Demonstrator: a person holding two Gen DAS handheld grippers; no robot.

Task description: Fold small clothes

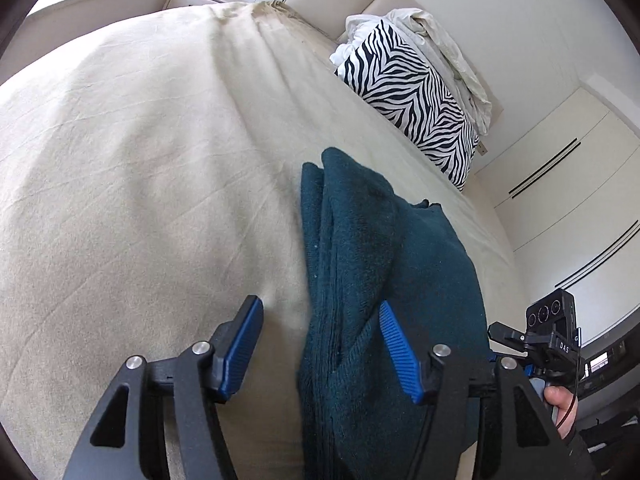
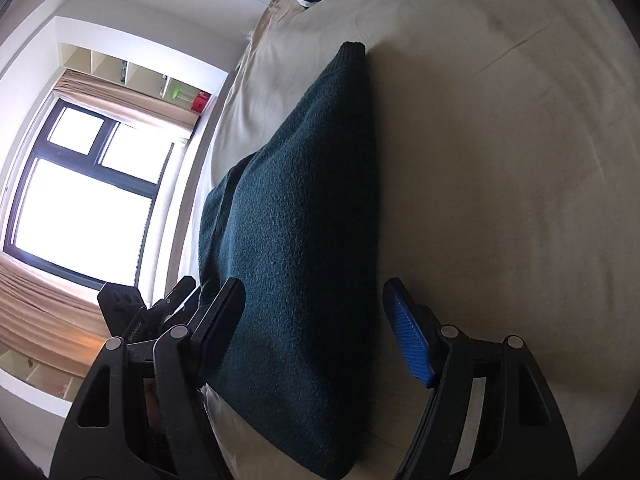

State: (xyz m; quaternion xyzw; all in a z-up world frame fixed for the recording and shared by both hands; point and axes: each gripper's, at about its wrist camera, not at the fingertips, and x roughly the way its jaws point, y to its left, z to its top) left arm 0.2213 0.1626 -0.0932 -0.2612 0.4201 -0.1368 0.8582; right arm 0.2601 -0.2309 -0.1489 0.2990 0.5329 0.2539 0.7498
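We see a dark teal sweater (image 1: 372, 272) lying folded on the beige bed (image 1: 140, 200). Our left claw (image 1: 320, 344) and right claw (image 2: 316, 320) both hover open over the sweater's near end, gripping nothing. A zebra-striped pillow (image 1: 416, 100) lies beyond the sweater.

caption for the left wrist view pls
Open left gripper above a folded teal garment on a beige bed.
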